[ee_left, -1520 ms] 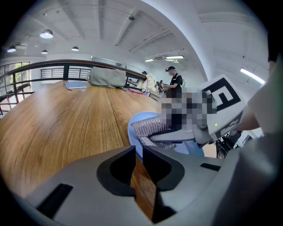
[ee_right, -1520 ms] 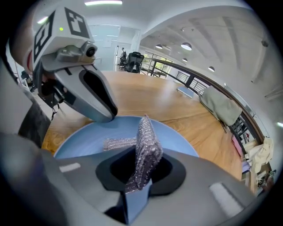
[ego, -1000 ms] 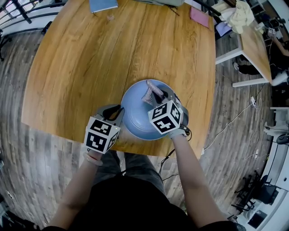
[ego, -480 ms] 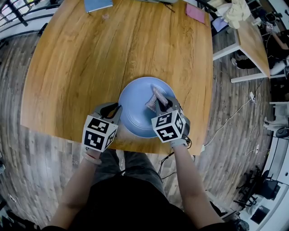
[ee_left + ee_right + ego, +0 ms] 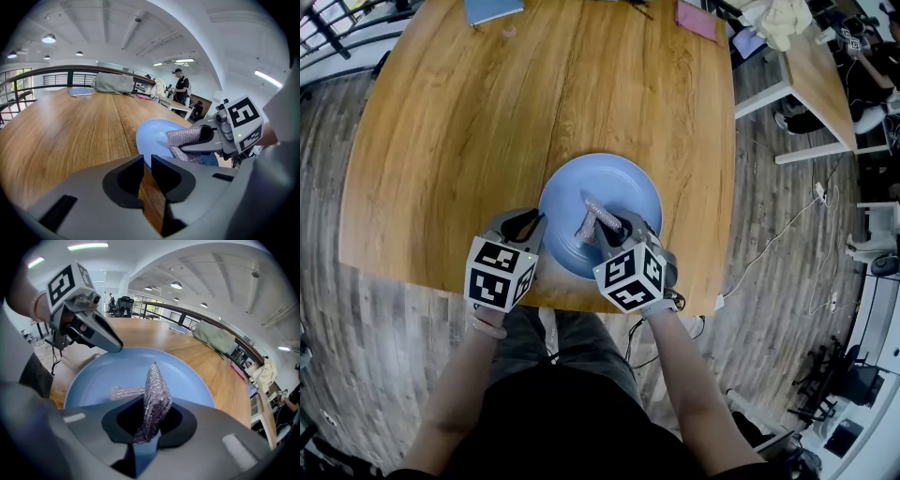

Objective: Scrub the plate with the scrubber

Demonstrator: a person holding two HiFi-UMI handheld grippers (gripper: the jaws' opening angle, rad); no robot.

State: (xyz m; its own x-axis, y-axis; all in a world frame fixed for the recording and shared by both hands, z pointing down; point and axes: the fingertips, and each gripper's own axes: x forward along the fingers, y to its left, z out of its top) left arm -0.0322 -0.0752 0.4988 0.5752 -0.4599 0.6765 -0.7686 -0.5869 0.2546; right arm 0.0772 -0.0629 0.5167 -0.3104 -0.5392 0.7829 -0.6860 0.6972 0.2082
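Note:
A round blue plate [image 5: 623, 183] lies on the wooden table [image 5: 469, 141] near its front edge. My right gripper [image 5: 602, 229] is shut on a silver mesh scrubber [image 5: 589, 217], which it presses onto the middle of the plate. In the right gripper view the scrubber [image 5: 157, 390] stands folded between the jaws over the plate [image 5: 103, 376]. My left gripper [image 5: 531, 225] sits at the plate's left rim, its jaws nearly together and closed on that rim. In the left gripper view the plate [image 5: 152, 136] lies just past the left gripper [image 5: 146, 161], with the scrubber [image 5: 185, 138] beyond.
A blue notebook [image 5: 492, 9] and a pink item [image 5: 698, 19] lie at the table's far edge. A second table [image 5: 811, 66] with a cloth [image 5: 783, 19] stands to the right. A grey bag [image 5: 112, 83] and a standing person [image 5: 180, 89] are far off.
My right gripper has dragged the scrubber from the plate's far side towards me and to the left, onto its middle. The left gripper has stayed at the rim.

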